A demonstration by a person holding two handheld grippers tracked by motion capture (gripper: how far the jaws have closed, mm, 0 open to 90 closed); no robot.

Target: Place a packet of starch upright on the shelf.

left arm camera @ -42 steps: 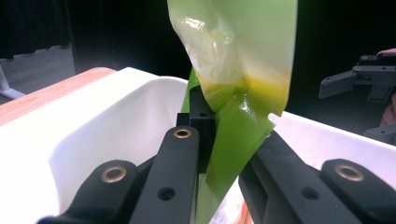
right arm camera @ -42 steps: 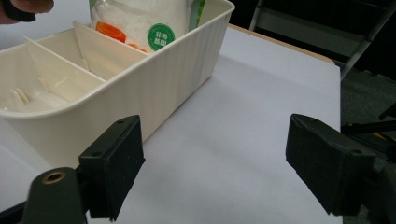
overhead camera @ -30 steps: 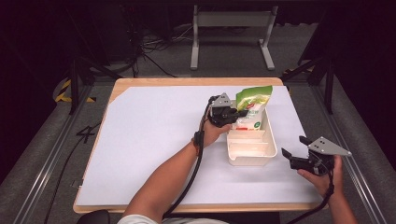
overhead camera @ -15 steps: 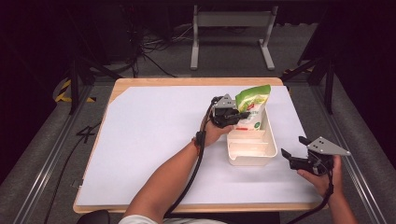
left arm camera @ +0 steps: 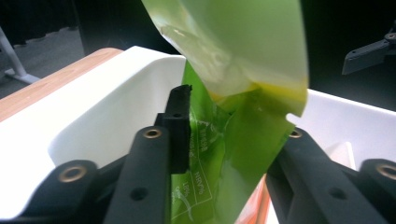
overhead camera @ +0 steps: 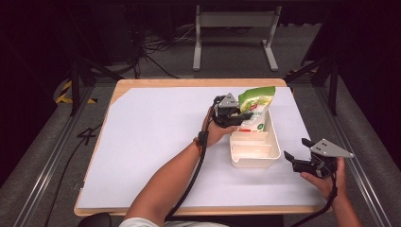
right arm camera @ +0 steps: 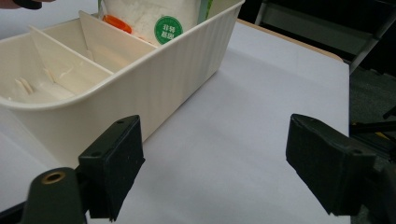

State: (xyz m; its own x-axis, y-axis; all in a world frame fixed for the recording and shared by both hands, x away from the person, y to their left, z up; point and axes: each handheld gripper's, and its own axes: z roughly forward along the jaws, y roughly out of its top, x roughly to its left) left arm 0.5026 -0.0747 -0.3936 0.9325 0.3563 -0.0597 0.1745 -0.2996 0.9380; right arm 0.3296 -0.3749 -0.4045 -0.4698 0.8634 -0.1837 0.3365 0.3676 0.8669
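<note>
The left gripper (overhead camera: 242, 117) has just been opening, its jaws loosening beside the green snack pouch (overhead camera: 256, 107) between them, seemingly no longer pinching; draw it back gently so the glossy, crinkled pouch stays upright in the white divided bin's (overhead camera: 253, 161) far compartment. The right gripper (overhead camera: 294, 161) waits released over the surface (overhead camera: 146, 142)

You're working with a glossy green foil-like snack bag (overhead camera: 257, 100), its plastic film creased and shiny. The divided tray (overhead camera: 255, 161) looks like smooth cream plastic, ribbed on its outer wall. Your left gripper (left arm camera: 229, 140) has matt black plastic fingers (left arm camera: 180, 126) with brass-coloured rivets. The bench (overhead camera: 142, 84) shows a pale wood edge under a matt white paper-like sheet (overhead camera: 151, 142).
</note>
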